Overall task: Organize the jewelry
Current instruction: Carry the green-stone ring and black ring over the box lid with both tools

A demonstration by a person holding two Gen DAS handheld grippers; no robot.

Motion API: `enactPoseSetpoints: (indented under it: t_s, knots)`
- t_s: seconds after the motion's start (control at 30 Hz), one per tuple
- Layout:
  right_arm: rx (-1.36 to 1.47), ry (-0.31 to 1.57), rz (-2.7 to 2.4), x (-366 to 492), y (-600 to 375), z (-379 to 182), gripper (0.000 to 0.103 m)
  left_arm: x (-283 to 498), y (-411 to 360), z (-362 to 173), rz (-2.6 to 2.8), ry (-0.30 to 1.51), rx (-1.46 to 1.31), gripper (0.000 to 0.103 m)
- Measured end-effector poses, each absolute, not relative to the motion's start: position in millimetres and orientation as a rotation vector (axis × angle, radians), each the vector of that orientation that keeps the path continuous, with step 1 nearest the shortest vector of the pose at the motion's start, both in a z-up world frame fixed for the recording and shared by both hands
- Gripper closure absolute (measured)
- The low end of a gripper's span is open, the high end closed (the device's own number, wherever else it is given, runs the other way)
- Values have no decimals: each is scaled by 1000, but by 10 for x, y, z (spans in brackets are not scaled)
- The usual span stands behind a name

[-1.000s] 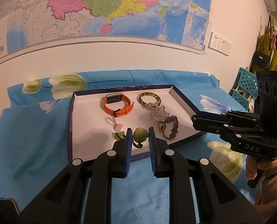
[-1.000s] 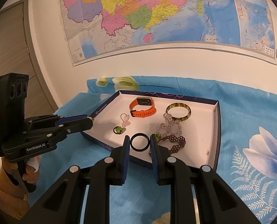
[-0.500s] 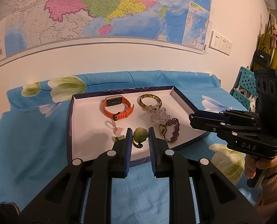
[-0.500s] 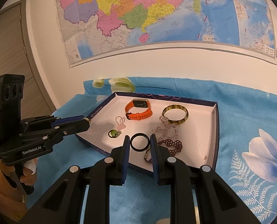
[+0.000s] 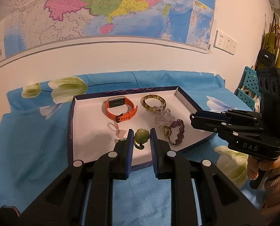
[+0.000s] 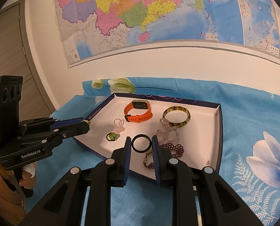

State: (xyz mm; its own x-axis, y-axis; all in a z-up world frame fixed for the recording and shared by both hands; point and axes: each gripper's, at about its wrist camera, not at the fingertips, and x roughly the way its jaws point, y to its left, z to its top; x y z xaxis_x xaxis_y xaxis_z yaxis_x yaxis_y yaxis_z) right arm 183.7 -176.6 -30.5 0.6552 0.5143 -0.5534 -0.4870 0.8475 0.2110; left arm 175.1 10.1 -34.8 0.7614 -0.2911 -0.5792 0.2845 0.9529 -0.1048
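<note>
A shallow white-lined tray (image 5: 71,128) with a dark blue rim lies on the blue flowered cloth. My left gripper (image 5: 141,131) hovers over its near edge, shut on a green jade pendant (image 5: 142,136) whose cord dangles below. My right gripper (image 6: 141,138) hovers at the tray's (image 6: 220,131) front edge, shut on a black ring (image 6: 141,151). In the tray lie an orange watch (image 6: 138,113), a mottled bangle (image 6: 176,117), a clear bead bracelet (image 6: 167,132), a purple bead bracelet (image 6: 174,148), a pink knot charm (image 6: 118,126) and a small green charm (image 6: 112,136).
The right gripper (image 5: 192,117) reaches in from the right, over the tray's right corner, held by a hand in a pink sleeve. The left gripper (image 6: 87,125) sits at the tray's left corner. A wall with a map stands close behind. Blue cloth surrounds the tray.
Both grippers stay almost still with their pieces held. The tray only drifts slightly in each view.
</note>
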Motion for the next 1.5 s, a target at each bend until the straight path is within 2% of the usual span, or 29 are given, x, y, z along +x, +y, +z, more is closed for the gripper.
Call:
enactPoseSetpoints:
  t_s: [1.5]
  knots:
    - [75,669,555,2020,-1749,-363,83,1957,104,-445,-252,654,2,85]
